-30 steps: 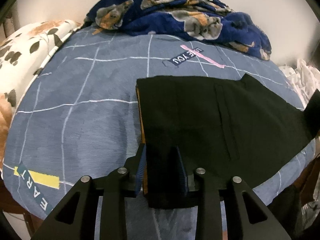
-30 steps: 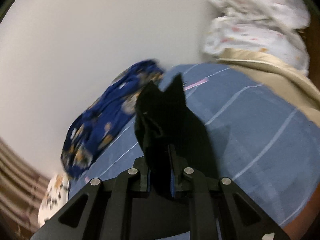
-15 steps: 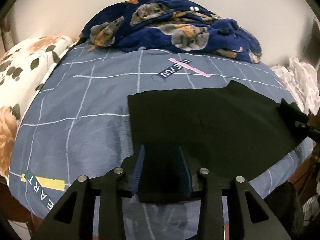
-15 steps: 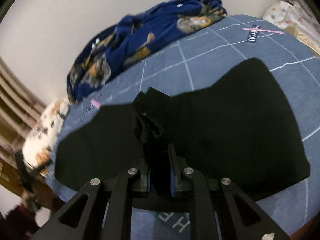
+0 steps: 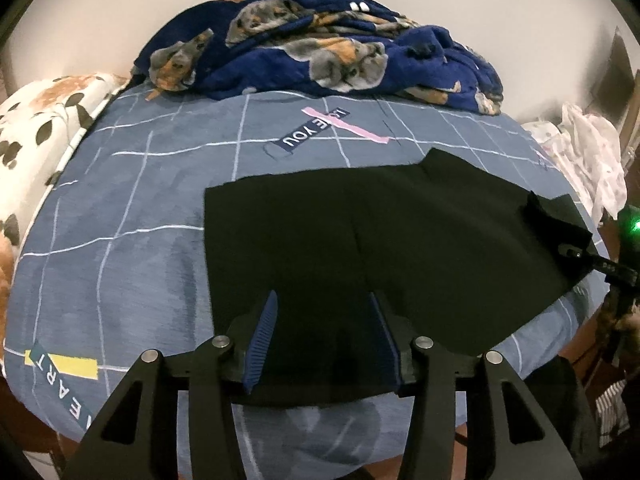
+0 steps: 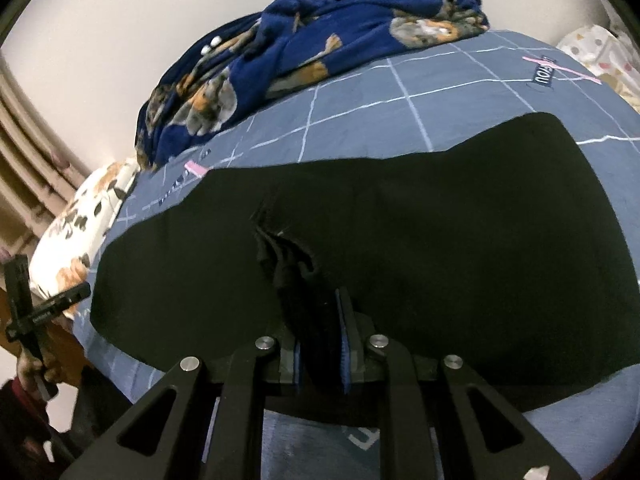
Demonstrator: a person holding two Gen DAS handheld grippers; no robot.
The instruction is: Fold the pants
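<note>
Left wrist view: one pair of black pants [image 5: 360, 240] lies flat on the blue checked bedspread [image 5: 132, 240], its near edge reaching down between the two blue pads of the left gripper [image 5: 324, 336]. The jaws are opening, and the pads stand clear of the cloth on both sides. One dark blue blanket [image 5: 320, 52] with dog prints is heaped at the far edge of the bed, well apart from the pants. One floral pillow [image 5: 44, 128] lies at the left edge, and white patterned cloth [image 5: 588, 160] is piled at the right. The right gripper [image 5: 576, 254] shows at the pants' far right corner, the cloth bunched at its tip.

Right wrist view: the same pants [image 6: 460, 248] spread across the bedspread [image 6: 400, 104]. The right gripper [image 6: 320, 340] is clenched on a gathered fold of the pants, which rises crumpled from between the pads. The blanket [image 6: 304, 52] lies beyond, the pillow [image 6: 80, 216] to the left. At the left edge a hand [image 6: 34, 368] holds the left gripper's black frame.
</note>
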